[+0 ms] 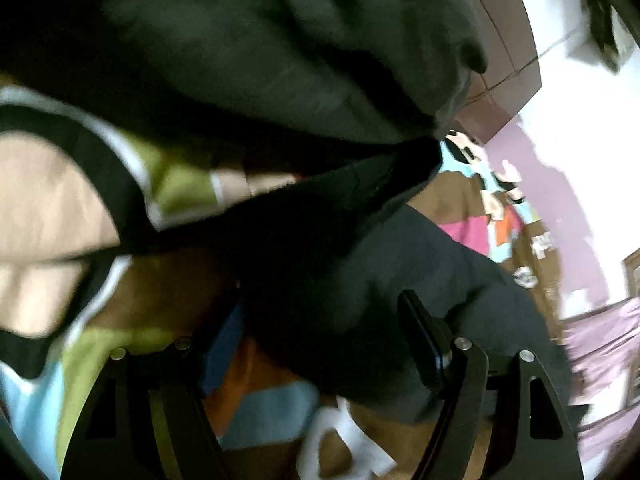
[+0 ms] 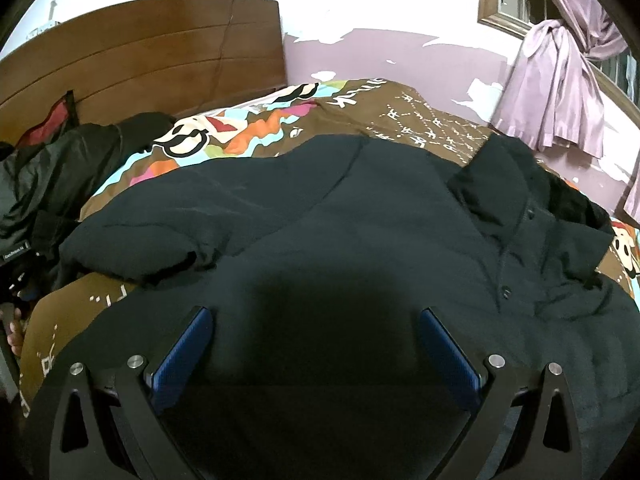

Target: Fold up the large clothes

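Observation:
A large black padded jacket (image 2: 320, 216) lies spread on a bed, its hood (image 2: 532, 208) at the right and one sleeve (image 2: 132, 240) folded in at the left. My right gripper (image 2: 318, 320) hovers open over the jacket's body, blue pads (image 2: 188, 352) wide apart with nothing pinched. The left wrist view is blurred. There my left gripper (image 1: 324, 340) has a thick fold of the black jacket (image 1: 320, 312) filling the gap between its fingers and touching both pads. More of the dark fabric (image 1: 260, 48) hangs across the top of that view.
The bedspread (image 2: 360, 108) is brown with bright cartoon patches. A wooden headboard (image 2: 140, 52) stands at the back left, with another dark garment heap (image 2: 60, 176) below it. A purple curtain (image 2: 560, 92) hangs by the window on the right. A hand (image 2: 12, 332) shows at the left edge.

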